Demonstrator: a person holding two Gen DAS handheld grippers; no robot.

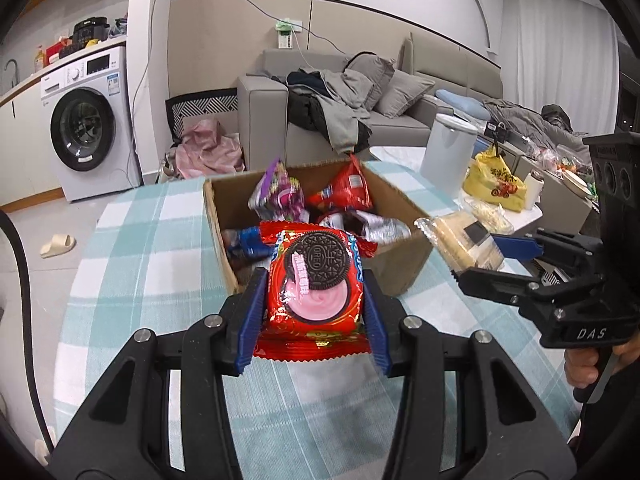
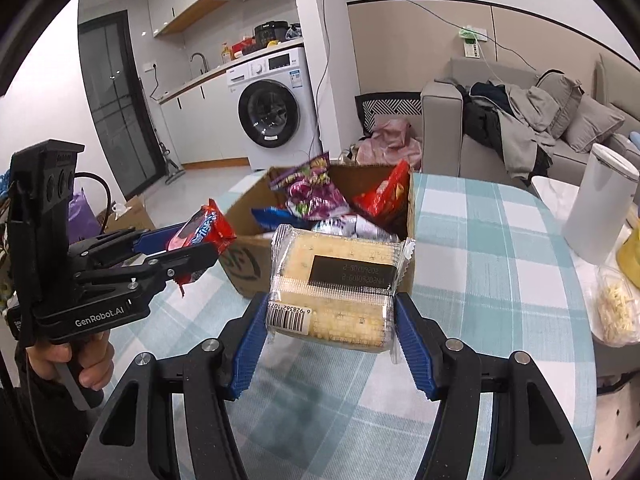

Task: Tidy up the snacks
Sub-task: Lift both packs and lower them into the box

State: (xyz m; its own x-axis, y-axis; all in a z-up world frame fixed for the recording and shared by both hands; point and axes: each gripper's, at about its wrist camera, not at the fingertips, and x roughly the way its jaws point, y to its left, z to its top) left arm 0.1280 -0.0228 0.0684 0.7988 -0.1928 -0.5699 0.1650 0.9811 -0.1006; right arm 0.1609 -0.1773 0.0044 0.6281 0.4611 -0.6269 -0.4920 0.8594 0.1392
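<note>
The left gripper (image 1: 316, 300) clenched a red Oreo packet (image 1: 316, 292); the right gripper (image 2: 332, 312) grasped a cracker pack (image 2: 336, 284). The cardboard box (image 1: 404, 256) near the table's far edge partly hid what were perhaps crisp bags.

1. White walls (image 2: 44, 92) enclose an open room with a pale tiled floor (image 1: 24, 236) – evenly lit.
2. A white front-loading washing machine (image 1: 86, 128) sits under a light kitchen counter (image 2: 208, 76) with a curved tap (image 2: 199, 60).
3. A grey fabric sofa (image 1: 400, 116) stands against a beige panelled wall (image 1: 240, 40), strewn with grey cushions (image 1: 404, 92) and crumpled clothes (image 1: 332, 108).
4. A dark glass-panelled door (image 2: 116, 108) – tall and narrow – stands left of the counter.
5. A beige slipper (image 1: 58, 245) lies on the floor.
</note>
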